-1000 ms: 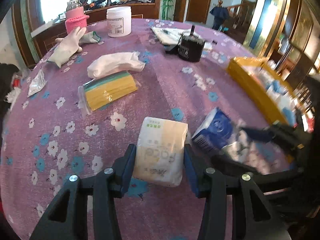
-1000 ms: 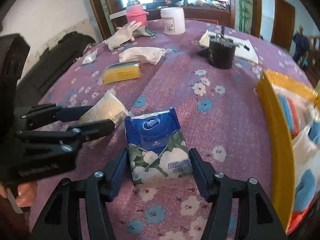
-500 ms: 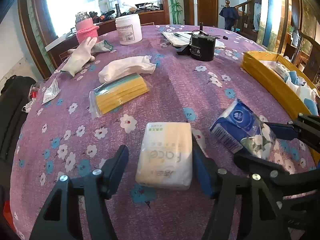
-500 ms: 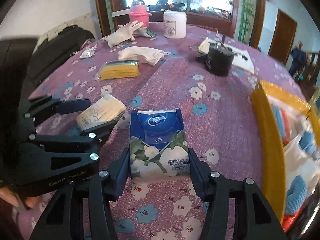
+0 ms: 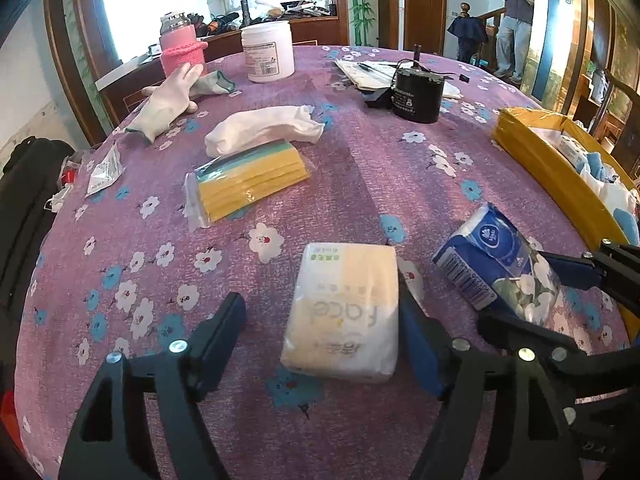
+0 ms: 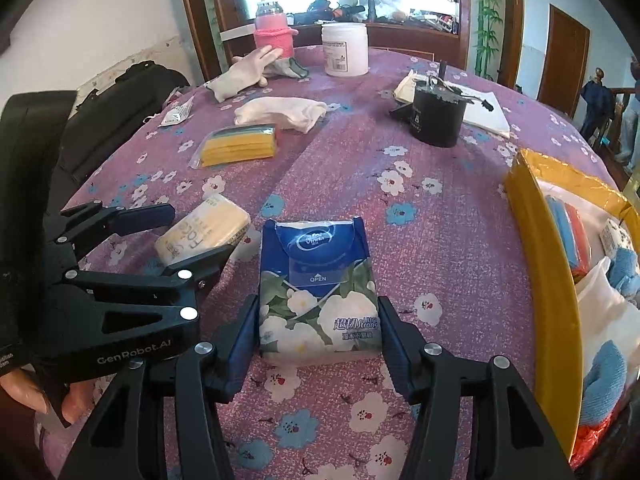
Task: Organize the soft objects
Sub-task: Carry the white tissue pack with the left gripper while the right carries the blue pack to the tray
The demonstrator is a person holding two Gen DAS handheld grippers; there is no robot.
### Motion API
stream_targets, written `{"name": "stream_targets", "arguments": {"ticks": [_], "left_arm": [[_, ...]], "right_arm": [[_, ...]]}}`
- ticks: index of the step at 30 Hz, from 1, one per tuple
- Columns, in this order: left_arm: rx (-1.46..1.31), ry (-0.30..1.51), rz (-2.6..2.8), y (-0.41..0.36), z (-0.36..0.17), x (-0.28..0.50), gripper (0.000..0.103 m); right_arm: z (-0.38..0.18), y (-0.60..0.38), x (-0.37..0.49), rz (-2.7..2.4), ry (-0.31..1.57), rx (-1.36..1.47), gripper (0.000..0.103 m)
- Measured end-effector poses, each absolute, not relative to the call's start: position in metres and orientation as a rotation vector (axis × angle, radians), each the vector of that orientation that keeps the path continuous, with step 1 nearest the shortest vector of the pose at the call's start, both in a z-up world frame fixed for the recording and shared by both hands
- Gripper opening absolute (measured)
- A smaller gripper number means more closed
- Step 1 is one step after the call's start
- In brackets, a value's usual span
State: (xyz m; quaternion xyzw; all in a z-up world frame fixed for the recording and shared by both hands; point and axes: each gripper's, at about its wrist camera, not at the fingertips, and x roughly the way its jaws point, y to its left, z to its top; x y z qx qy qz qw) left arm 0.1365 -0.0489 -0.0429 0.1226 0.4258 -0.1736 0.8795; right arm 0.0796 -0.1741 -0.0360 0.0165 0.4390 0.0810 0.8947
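Note:
A cream tissue pack [image 5: 344,308] printed "face" lies flat on the purple flowered tablecloth [image 5: 360,168]. My left gripper [image 5: 318,308] straddles it and its jaws are opening. The left pad stands well off the pack and the right pad is just at its edge. A blue tissue pack [image 6: 316,280] with white flowers sits between the pads of my right gripper [image 6: 318,308], which press on its two sides. From the left wrist view this blue tissue pack [image 5: 492,256] looks tilted in the right gripper [image 5: 532,296]. In the right wrist view the left gripper [image 6: 196,234] is on the left, around the cream tissue pack [image 6: 204,228].
A yellow box [image 6: 540,248] of soft cloths stands at the right edge. Farther back lie a bagged stack of yellow sponge cloths [image 5: 248,184], a white cloth [image 5: 260,128], a white glove [image 5: 168,100], a white jar [image 5: 268,56], a pink bottle [image 5: 180,52] and a black cylinder [image 5: 418,92]. A person [image 5: 516,12] stands behind.
The left jaws have spread apart off the cream pack, which now lies free. The right jaws have closed in onto the blue pack.

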Motion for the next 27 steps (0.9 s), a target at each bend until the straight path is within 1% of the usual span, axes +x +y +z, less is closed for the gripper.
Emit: {"name": "stream_targets", "arguments": {"ticks": [5, 8, 10, 11, 12, 13, 15, 17, 24, 27], "left_arm": [[0.251, 0.894, -0.349, -0.048, -0.044, 0.138, 0.082], [0.255, 0.891, -0.348, -0.048, -0.044, 0.138, 0.082], [0.269, 0.882, -0.349, -0.049, -0.043, 0.137, 0.08], [0.278, 0.875, -0.364, -0.051, -0.043, 0.135, 0.07], [0.289, 0.865, -0.384, -0.053, -0.042, 0.132, 0.05], [0.311, 0.851, -0.391, -0.056, -0.041, 0.129, 0.042], [0.366, 0.822, -0.372, -0.062, -0.041, 0.124, 0.042], [0.36, 0.827, -0.38, -0.061, -0.04, 0.124, 0.042], [0.188, 0.832, -0.423, -0.037, -0.024, 0.135, 0.041], [0.164, 0.861, -0.445, -0.034, -0.024, 0.139, 0.041]], "right_arm": [[-0.03, -0.175, 0.076, 0.162, 0.873, 0.032, 0.059], [-0.03, -0.175, 0.077, 0.152, 0.873, 0.032, 0.057], [-0.03, -0.174, 0.077, 0.148, 0.873, 0.024, 0.056], [-0.03, -0.174, 0.077, 0.141, 0.873, 0.02, 0.055], [-0.03, -0.175, 0.077, 0.137, 0.872, 0.018, 0.055], [-0.029, -0.175, 0.077, 0.133, 0.87, 0.018, 0.055], [-0.028, -0.179, 0.077, 0.123, 0.863, 0.032, 0.055], [-0.026, -0.182, 0.077, 0.124, 0.856, 0.047, 0.055], [-0.021, -0.183, 0.074, 0.114, 0.832, 0.052, 0.055], [-0.019, -0.186, 0.073, 0.109, 0.824, 0.06, 0.055]]}}
